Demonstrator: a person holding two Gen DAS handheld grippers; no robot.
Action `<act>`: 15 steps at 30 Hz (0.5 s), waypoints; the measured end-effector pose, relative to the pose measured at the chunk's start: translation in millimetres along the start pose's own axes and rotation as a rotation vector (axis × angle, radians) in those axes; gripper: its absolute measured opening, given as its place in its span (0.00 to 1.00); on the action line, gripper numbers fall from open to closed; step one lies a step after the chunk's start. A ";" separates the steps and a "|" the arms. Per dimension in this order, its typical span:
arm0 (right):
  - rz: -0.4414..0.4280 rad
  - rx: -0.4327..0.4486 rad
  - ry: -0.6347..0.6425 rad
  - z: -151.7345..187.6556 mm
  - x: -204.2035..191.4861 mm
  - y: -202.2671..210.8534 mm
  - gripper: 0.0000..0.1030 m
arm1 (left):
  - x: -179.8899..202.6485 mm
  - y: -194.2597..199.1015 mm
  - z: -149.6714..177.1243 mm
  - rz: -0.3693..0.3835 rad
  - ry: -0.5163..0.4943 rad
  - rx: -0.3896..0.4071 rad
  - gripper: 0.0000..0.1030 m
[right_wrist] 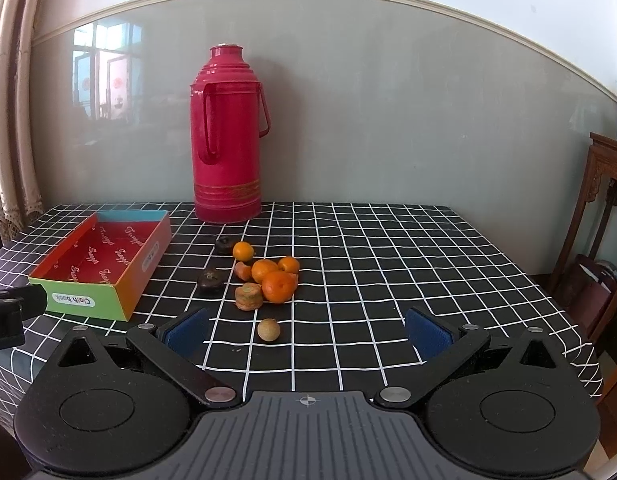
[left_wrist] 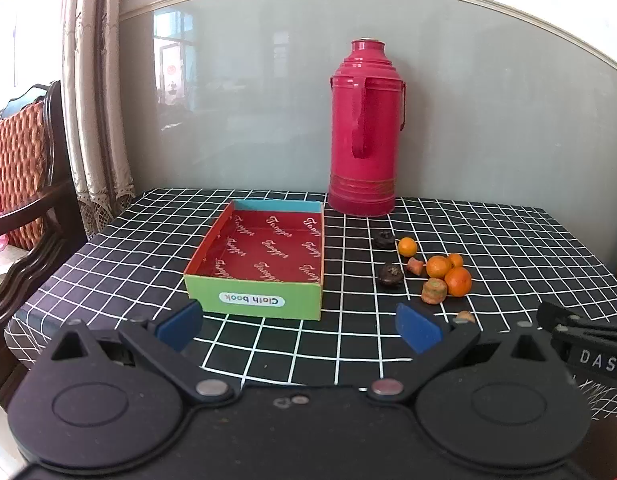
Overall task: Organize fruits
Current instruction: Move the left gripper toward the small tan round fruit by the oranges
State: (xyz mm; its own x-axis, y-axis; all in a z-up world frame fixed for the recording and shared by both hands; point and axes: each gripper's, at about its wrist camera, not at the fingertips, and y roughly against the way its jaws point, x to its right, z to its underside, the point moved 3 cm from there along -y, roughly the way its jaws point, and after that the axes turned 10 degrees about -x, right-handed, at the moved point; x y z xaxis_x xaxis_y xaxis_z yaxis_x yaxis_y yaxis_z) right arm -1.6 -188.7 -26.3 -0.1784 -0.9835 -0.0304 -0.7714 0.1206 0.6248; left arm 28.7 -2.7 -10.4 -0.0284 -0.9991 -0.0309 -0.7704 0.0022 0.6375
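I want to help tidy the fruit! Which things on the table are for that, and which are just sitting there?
For the job:
- oranges
- two dark mangosteens
- small tan longan
- carrot chunks
- empty "Cloth book" box
- left gripper
- right gripper

Just there:
- red thermos
- checked tablecloth

Both views look forward along their grippers from low above the near edge of the checked tablecloth (left_wrist: 488, 240), facing the grey wall panel. The left wrist view sits further left: the open cardboard box (left_wrist: 260, 276) lies centre frame, close ahead, the fruit cluster (left_wrist: 440, 272) to the right. The right wrist view sits further right: the cluster (right_wrist: 264, 276) is centre, the box (right_wrist: 104, 268) at left. Both share the box, the fruit and the red thermos (left_wrist: 364, 132) (right_wrist: 226, 136) at the back.
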 end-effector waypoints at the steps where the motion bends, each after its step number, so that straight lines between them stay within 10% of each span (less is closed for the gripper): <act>1: 0.000 0.000 -0.002 -0.2 0.5 -0.3 1.00 | -0.2 -0.4 -0.5 -0.002 -0.005 0.001 0.94; 15: 0.040 0.043 -0.154 2.1 50.8 -24.5 1.00 | 25.4 -20.3 -5.8 0.030 -0.111 0.036 0.94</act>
State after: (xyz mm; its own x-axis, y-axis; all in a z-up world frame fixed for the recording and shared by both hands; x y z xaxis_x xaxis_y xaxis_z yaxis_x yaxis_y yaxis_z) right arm 7.0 -241.3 -44.8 -0.2986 -0.9458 -0.1274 -0.7867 0.1684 0.5939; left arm 47.3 -28.4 -19.6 -0.1205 -0.9878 -0.0982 -0.7906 0.0357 0.6113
